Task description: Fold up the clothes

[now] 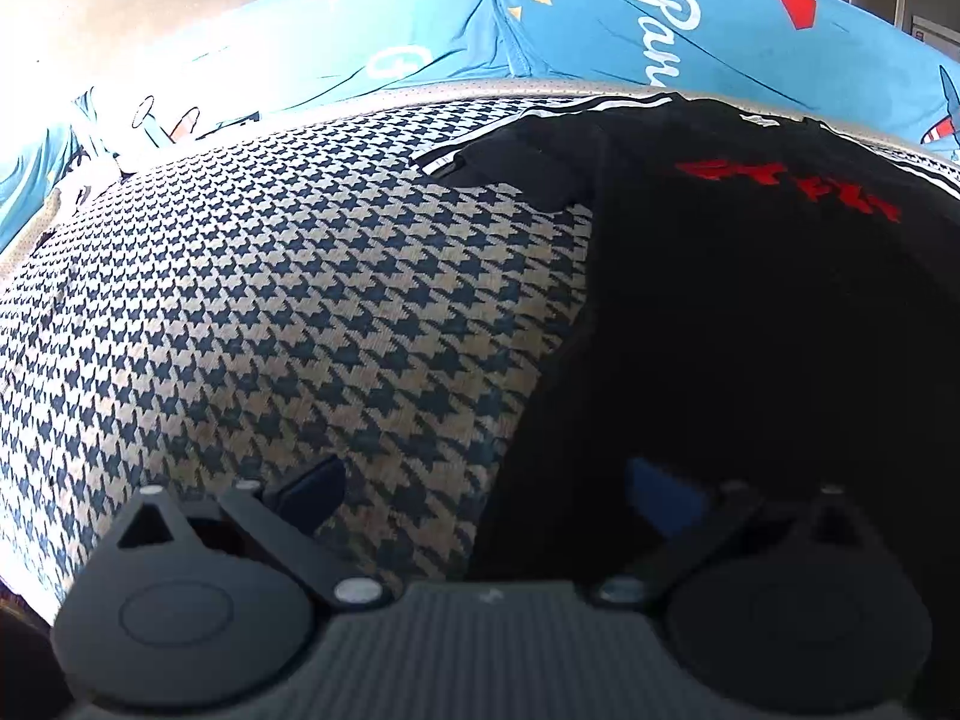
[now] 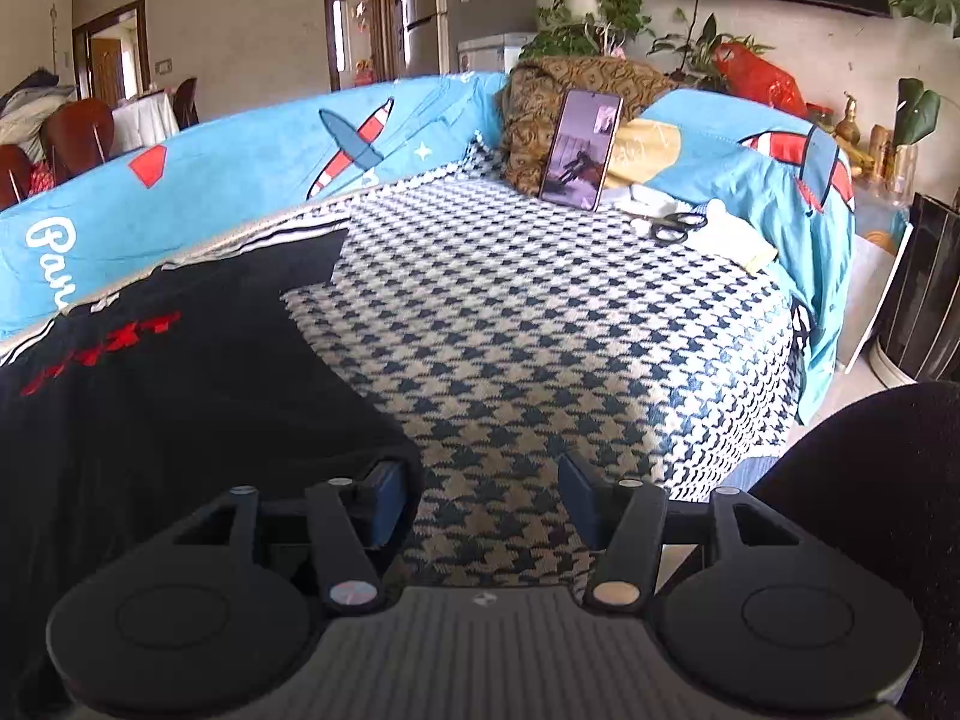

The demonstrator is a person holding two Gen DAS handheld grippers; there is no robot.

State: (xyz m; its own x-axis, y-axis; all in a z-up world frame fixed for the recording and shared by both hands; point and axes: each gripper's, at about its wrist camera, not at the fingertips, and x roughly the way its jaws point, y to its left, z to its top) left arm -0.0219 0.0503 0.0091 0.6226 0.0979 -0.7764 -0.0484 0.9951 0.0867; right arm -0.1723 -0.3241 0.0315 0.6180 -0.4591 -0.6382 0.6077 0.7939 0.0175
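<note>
A black garment (image 1: pixel 750 312) with red lettering and white-striped sleeves lies spread on the houndstooth cover (image 1: pixel 270 312). My left gripper (image 1: pixel 489 492) is open just above the garment's left edge, with its right finger (image 1: pixel 666 498) over the black cloth and its left finger over the cover. In the right wrist view the same garment (image 2: pixel 180 396) fills the left side. My right gripper (image 2: pixel 486 498) is open at the garment's near right corner. Its left finger (image 2: pixel 390 498) is beside the black hem, and only houndstooth cover (image 2: pixel 540 330) shows between the fingers.
A blue printed blanket (image 2: pixel 240 156) drapes the backrest behind the garment. At the far end a phone (image 2: pixel 579 150) leans on a brown patterned cushion (image 2: pixel 534 114), with scissors (image 2: pixel 678 227) and a pale cloth beside it. A dark rounded shape (image 2: pixel 888 480) sits near right.
</note>
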